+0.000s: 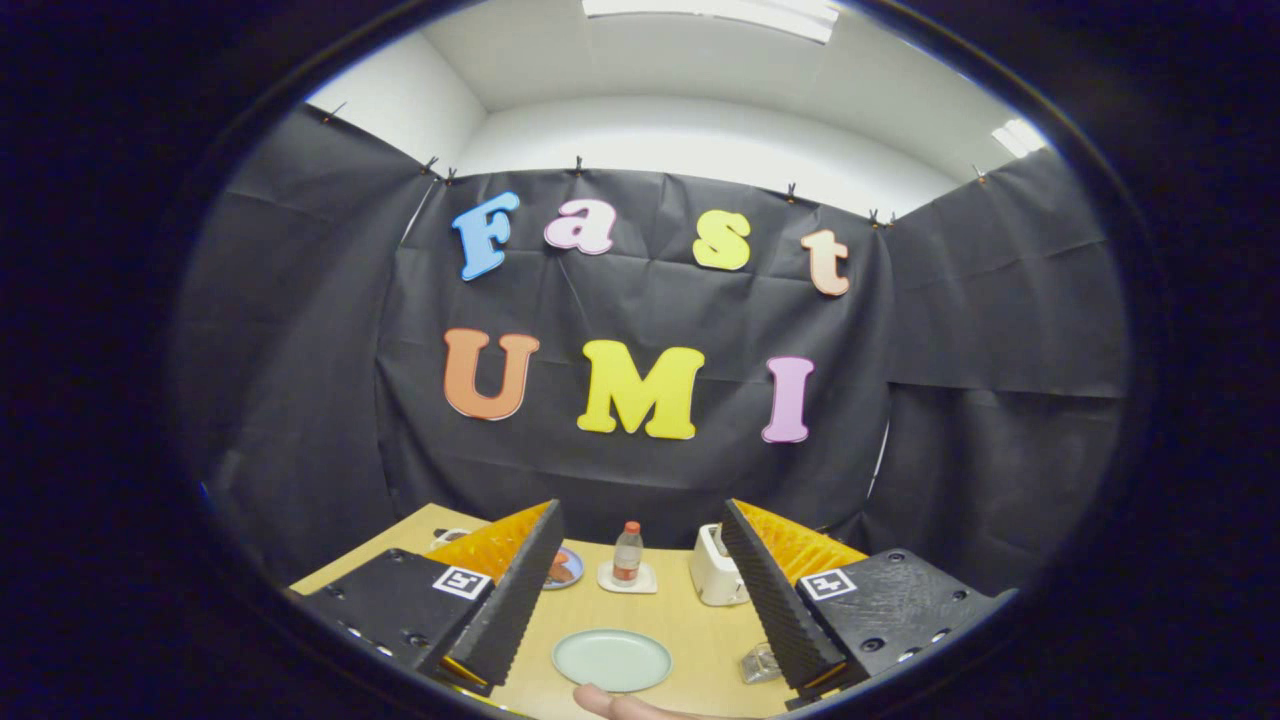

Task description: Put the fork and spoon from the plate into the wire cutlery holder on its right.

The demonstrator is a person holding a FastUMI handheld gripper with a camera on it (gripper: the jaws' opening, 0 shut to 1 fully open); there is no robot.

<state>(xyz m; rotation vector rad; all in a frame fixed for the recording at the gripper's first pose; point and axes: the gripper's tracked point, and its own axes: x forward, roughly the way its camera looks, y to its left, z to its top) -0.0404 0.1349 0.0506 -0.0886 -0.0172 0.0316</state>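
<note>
Two fingers of the hand-held gripper [640, 610] are standing wide apart, holding nothing. Between them the plate [612, 660] is lying bare on the table [690, 630]; no fork or spoon is lying on it. At four o'clock from it, something wiry [760, 663] (possibly the holder) is peeking out, contents unclear. A fingertip [610, 704] is resting at six o'clock. No label is readable.

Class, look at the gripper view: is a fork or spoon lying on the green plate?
No. The green plate between the open tongs shows a bare surface, with no cutlery on it.
</note>
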